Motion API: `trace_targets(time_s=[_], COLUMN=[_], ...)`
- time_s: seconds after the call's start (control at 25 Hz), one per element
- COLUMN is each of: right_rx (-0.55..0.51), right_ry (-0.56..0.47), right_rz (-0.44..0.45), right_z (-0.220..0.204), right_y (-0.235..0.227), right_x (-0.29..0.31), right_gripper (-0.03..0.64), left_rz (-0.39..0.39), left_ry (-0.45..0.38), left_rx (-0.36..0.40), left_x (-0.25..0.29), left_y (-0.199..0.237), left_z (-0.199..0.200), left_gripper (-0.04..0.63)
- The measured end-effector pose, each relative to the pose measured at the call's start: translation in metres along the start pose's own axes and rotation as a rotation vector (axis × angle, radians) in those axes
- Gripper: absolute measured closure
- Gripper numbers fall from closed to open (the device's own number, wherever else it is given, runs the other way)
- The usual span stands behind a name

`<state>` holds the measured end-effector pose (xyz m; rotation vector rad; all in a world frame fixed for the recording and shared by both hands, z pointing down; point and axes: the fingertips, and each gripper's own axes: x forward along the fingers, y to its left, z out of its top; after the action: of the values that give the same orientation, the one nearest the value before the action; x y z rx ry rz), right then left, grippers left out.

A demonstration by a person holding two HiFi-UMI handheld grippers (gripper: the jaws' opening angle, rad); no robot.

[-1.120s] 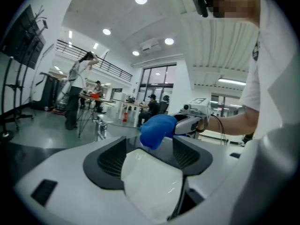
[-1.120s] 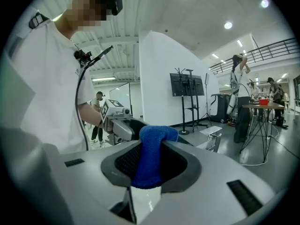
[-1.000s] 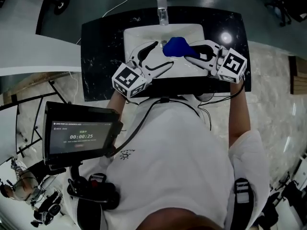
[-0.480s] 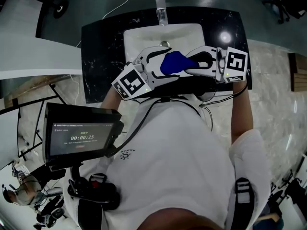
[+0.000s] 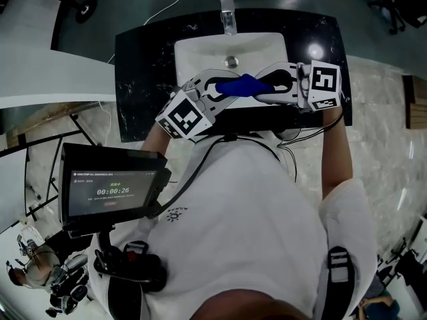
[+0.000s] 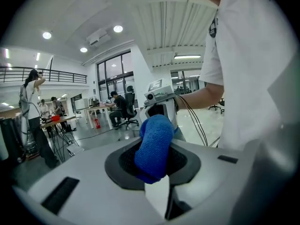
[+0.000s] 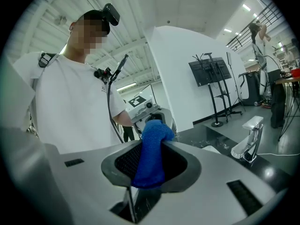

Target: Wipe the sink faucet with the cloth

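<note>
A blue cloth (image 5: pixel 240 85) is stretched between my two grippers over the front part of the white sink (image 5: pixel 193 51). The left gripper (image 5: pixel 219 87) has just been closing, and its jaws now pinch one end of the cloth (image 6: pixel 153 146). The right gripper (image 5: pixel 265 89) is shut on the other end of the cloth (image 7: pixel 151 153). The two grippers face each other, tips close together. The chrome faucet (image 5: pixel 227 12) stands at the far rim of the sink, apart from the cloth. In the right gripper view the faucet (image 7: pixel 248 139) is off to the right.
The sink sits in a black marble counter (image 5: pixel 143 72) and has a drain (image 5: pixel 231 61) in the middle. A screen (image 5: pixel 113 191) hangs at the person's left side. A cable (image 5: pixel 170 5) runs on the floor behind the counter. People and desks (image 6: pixel 42 121) are in the distance.
Both grippers have drawn back from mid-basin towards the sink's front edge. The left gripper rolled and closed on the cloth, which went from a bunched lump to a strip between the two.
</note>
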<state>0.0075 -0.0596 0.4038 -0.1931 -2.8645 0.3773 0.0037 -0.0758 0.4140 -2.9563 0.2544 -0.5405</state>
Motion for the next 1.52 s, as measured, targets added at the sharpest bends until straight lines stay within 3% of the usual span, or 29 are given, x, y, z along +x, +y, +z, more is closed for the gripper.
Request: trace_targets(time_s=[0.24,0.52,0.64,0.8,0.84,0.88,0.92,1.0,1.28,1.52], right_rx=[-0.012,-0.039,-0.046,-0.038,-0.035,-0.031,-0.026,-0.01,0.069,0.125], right_ry=[-0.009,-0.07,-0.102,-0.169,-0.187,-0.203,-0.215,-0.219,-0.198,-0.159], right_rz=[-0.024,-0.12,-0.184,-0.283,-0.299,-0.318,-0.338,-0.375,-0.469,-0.519], right_z=[0.001,0.008,0.01,0.01,0.01,0.01,0.01,0.005,-0.023,-0.04], right_y=[-0.006,-0.021,-0.028,-0.029,-0.027,-0.026,-0.025,-0.025,-0.024,-0.025], right_x=[0.003,-0.007,-0.02,-0.042,-0.046,-0.051,-0.054,-0.058,-0.065,-0.075], right_gripper=[0.514,0.472,0.472,0.474,0.482,0.531,0.58,0.611,0.612,0.612], left_rz=[0.007,0.07,0.133,0.264,0.302,0.342,0.379,0.444,0.63,0.691], left_ry=[-0.025,-0.046,-0.041,-0.017,-0.006,0.008,0.021,0.047,0.171,0.264], left_rx=[-0.11,-0.203,-0.262,-0.399,-0.423,-0.435,-0.44,-0.436,-0.406,-0.382], left_x=[-0.003,-0.011,-0.023,-0.047,-0.053,-0.058,-0.063,-0.069,-0.062,-0.028], left_y=[0.005,0.02,0.034,0.069,0.08,0.092,0.104,0.125,0.186,0.232], left_z=[-0.005,-0.016,-0.031,-0.069,-0.078,-0.086,-0.093,-0.106,-0.161,-0.195], left_gripper=[0.526,0.528,0.528,0.528,0.528,0.528,0.528,0.528,0.528,0.528])
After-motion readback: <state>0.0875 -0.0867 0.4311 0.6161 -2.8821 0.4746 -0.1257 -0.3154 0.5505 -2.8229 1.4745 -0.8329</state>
